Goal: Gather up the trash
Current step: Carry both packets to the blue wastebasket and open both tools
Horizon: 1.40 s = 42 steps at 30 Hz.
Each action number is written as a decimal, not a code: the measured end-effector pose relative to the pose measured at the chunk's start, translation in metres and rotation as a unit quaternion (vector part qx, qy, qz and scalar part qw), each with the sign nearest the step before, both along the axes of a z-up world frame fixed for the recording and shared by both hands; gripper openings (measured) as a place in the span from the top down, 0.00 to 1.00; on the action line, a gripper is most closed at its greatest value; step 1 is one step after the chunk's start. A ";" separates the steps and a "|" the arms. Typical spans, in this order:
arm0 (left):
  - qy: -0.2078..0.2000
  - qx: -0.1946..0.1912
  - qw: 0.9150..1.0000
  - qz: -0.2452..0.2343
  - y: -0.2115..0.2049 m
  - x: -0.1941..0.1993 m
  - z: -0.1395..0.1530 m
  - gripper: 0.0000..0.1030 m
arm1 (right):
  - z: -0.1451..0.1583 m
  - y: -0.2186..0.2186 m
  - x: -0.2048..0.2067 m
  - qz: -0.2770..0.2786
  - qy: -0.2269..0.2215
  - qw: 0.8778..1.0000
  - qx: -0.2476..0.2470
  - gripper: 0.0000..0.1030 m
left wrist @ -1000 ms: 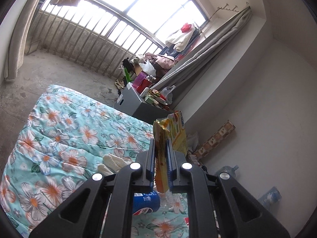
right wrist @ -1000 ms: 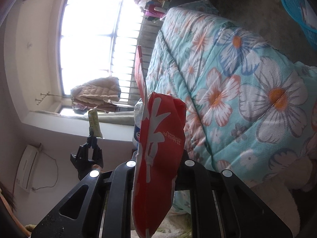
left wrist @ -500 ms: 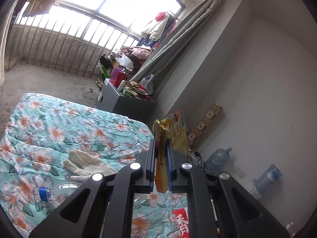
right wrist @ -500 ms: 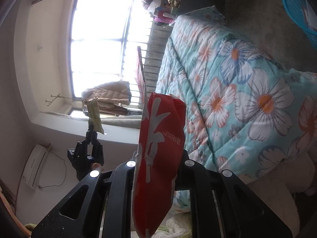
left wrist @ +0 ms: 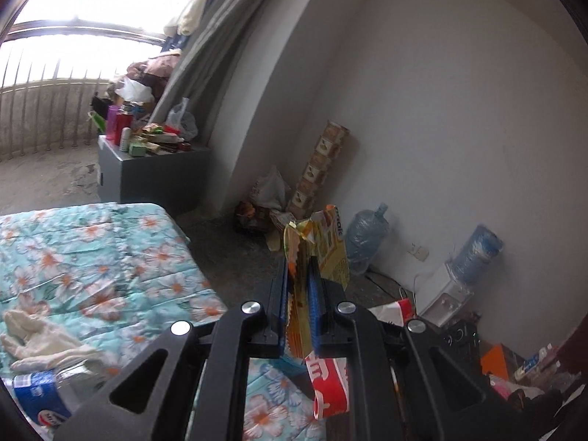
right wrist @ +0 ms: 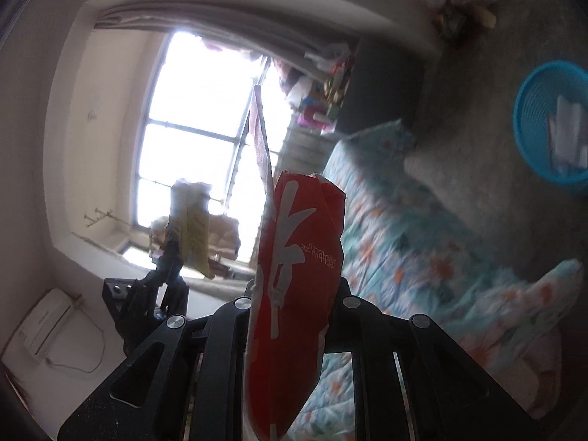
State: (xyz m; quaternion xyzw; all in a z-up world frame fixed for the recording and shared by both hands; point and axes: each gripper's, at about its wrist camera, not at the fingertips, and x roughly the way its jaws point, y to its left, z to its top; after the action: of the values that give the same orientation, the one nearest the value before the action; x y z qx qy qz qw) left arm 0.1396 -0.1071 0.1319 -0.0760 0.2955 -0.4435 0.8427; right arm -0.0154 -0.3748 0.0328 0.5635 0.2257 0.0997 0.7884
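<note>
A yellow snack wrapper (left wrist: 319, 253) is pinched upright between the blue pads of the left gripper (left wrist: 298, 275), jaws nearly together on it. A red snack bag (right wrist: 294, 294) is clamped in the right gripper (right wrist: 294, 294), its jaws narrow and hidden behind the crumpled foil (white characters are printed on it). Below the left gripper, the same red bag (left wrist: 329, 386) is glimpsed. Just beyond, the floral quilt (left wrist: 110, 257) is spread out, with a pale glove (left wrist: 40, 338) and a blue-labelled plastic bottle (left wrist: 40, 400) lying on it. Further off, in the right wrist view, a blue mesh basket (right wrist: 529, 125) is seen on the grey floor, white scraps inside. Against the far wall, two big water jugs (left wrist: 367, 239) and a grey cabinet (left wrist: 154, 180) loaded with clutter are made out, then the barred window.
</note>
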 end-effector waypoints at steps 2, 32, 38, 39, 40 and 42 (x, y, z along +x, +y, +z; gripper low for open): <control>0.006 0.027 0.999 -0.026 -0.052 0.007 -0.010 0.91 | 0.001 -0.035 -0.015 -0.061 0.016 0.997 -0.033 0.87; 0.208 0.304 0.926 -0.085 -0.392 0.102 -0.338 0.88 | -0.254 -0.203 0.012 -0.199 0.319 0.923 -0.087 0.27; 0.215 0.333 0.917 -0.047 -0.409 0.101 -0.356 0.37 | -0.227 -0.202 -0.026 -0.242 0.290 0.924 -0.064 0.27; 0.218 0.332 0.917 -0.042 -0.408 0.100 -0.354 0.37 | -0.224 -0.199 -0.031 -0.245 0.289 0.923 -0.065 0.27; 0.224 0.323 0.918 -0.040 -0.405 0.099 -0.350 0.36 | -0.222 -0.196 -0.035 -0.246 0.287 0.924 -0.066 0.27; 0.225 0.306 0.924 -0.040 -0.398 0.098 -0.334 0.35 | -0.216 -0.196 -0.027 -0.248 0.286 0.923 -0.067 0.27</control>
State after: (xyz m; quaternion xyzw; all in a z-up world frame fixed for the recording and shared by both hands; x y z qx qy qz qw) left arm 0.2371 -0.5050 -0.2024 0.0996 0.6011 -0.3367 0.7179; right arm -0.0425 -0.5708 -0.1828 0.5518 0.3005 -0.2800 0.7258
